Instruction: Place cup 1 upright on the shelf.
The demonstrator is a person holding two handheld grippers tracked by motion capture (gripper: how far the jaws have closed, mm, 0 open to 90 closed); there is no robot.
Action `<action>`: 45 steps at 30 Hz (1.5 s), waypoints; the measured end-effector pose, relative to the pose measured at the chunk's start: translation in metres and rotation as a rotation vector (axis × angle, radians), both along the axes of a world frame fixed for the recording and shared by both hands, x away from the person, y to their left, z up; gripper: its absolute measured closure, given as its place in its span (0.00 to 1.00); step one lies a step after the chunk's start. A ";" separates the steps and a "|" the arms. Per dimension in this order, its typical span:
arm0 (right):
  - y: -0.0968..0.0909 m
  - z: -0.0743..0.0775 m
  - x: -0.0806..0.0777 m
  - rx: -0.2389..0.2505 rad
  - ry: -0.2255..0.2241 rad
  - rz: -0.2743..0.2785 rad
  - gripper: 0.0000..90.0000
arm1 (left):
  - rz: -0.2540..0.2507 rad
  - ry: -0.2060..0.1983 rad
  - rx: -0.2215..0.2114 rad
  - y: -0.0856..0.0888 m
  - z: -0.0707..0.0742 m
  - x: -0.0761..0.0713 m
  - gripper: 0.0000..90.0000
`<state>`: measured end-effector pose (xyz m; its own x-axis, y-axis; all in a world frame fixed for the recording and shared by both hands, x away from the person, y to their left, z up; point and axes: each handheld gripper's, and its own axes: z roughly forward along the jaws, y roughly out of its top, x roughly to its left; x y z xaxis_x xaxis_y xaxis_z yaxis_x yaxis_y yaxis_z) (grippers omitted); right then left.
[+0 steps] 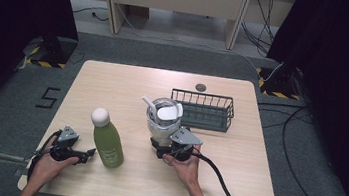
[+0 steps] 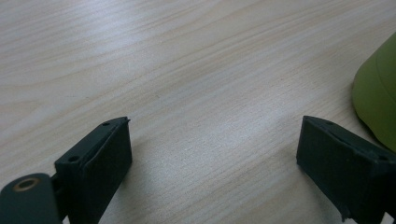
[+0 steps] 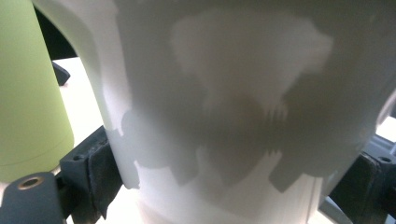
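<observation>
While my right gripper (image 1: pixel 165 150) clasps the white jug (image 1: pixel 163 121) between its jaws — long axis upright, mouth upward — my left gripper (image 1: pixel 86 155) gapes wide, green bottle (image 1: pixel 108 142) just rightward, bare table (image 1: pixel 128 85) ahead.

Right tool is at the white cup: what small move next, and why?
Probably lift the white cup slightly. The right tool has a jaw against each side of the cup's base, beside the wire basket, while the left tool rests open near the green bottle.
</observation>
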<state>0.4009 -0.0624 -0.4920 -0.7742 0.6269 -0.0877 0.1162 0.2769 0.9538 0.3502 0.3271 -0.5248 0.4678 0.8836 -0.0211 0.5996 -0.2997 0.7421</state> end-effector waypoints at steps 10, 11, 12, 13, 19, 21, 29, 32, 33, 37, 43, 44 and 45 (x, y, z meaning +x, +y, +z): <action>-0.013 0.016 0.003 0.014 -0.007 -0.032 0.12 | 0.000 0.000 0.000 0.000 0.000 0.000 0.11; -0.014 0.017 0.003 0.015 -0.006 -0.038 0.12 | 0.000 0.000 0.000 0.000 0.000 0.000 0.11; -0.016 0.019 0.004 0.016 -0.008 -0.040 0.12 | 0.000 0.000 0.000 0.000 0.000 0.000 0.11; -0.018 0.021 0.004 0.016 -0.012 -0.046 0.12 | 0.000 0.000 0.000 0.000 0.000 0.000 0.11; -0.027 0.031 0.005 0.023 -0.013 -0.075 0.12 | 0.000 0.000 0.000 0.000 0.000 0.000 0.11; -0.033 0.036 0.007 0.031 -0.021 -0.092 0.12 | 0.000 0.000 0.000 0.000 0.000 0.000 0.11; -0.047 0.046 0.010 0.035 -0.023 -0.129 0.12 | 0.000 0.000 0.000 0.000 0.000 0.000 0.11; -0.056 0.052 0.011 0.035 -0.027 -0.149 0.12 | 0.000 0.000 0.000 0.000 0.000 0.000 0.11; -0.059 0.054 0.011 0.035 -0.033 -0.158 0.12 | 0.000 0.000 0.000 0.000 0.000 0.000 0.11; -0.075 0.064 0.015 0.031 -0.035 -0.195 0.12 | 0.000 0.000 -0.001 0.000 0.000 0.000 0.11; -0.094 0.077 0.018 0.037 -0.041 -0.244 0.12 | 0.000 0.000 -0.001 0.000 0.000 0.000 0.11; -0.097 0.079 0.019 0.035 -0.043 -0.252 0.12 | 0.000 0.000 -0.001 0.000 0.000 0.000 0.11; -0.100 0.082 0.019 0.029 -0.050 -0.259 0.12 | 0.000 0.000 -0.001 0.000 0.000 0.000 0.11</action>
<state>0.4203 -0.1621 -0.4098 -0.5829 0.8062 -0.1012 0.1321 0.2169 0.9672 0.3503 0.3271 -0.5249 0.4682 0.8834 -0.0218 0.5996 -0.2995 0.7422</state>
